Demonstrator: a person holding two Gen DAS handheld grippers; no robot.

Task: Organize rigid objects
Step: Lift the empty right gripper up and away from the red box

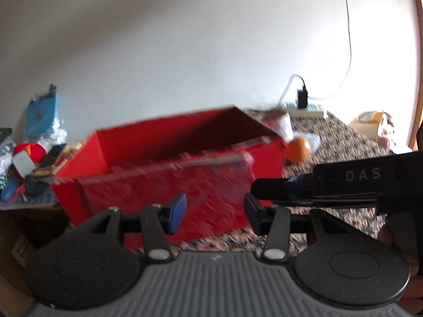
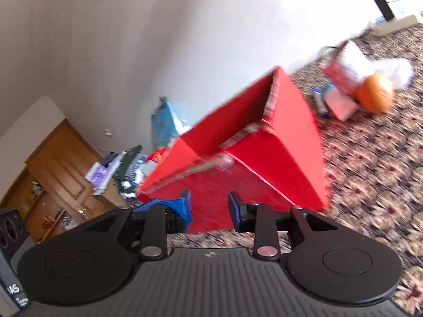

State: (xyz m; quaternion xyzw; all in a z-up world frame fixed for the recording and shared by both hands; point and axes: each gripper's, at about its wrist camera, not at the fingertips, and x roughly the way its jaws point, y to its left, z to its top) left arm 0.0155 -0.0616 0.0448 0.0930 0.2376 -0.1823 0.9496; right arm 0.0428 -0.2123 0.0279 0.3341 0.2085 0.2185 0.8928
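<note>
Red, one open box (image 1: pixel 169 185) faces two empty, parted grippers, left gripper (image 1: pixel 215 212) and right gripper (image 2: pixel 210 211), one orange (image 1: pixel 298 149) beside it.

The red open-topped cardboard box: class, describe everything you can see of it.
The red open-topped cardboard box is rectangular and looks like glossy card, with pale raw edges along its rim. It stands upright on the patterned tablecloth, blurred in both views. No contents are visible inside. Neither gripper touches it; an orange round fruit lies by its far corner.
</note>
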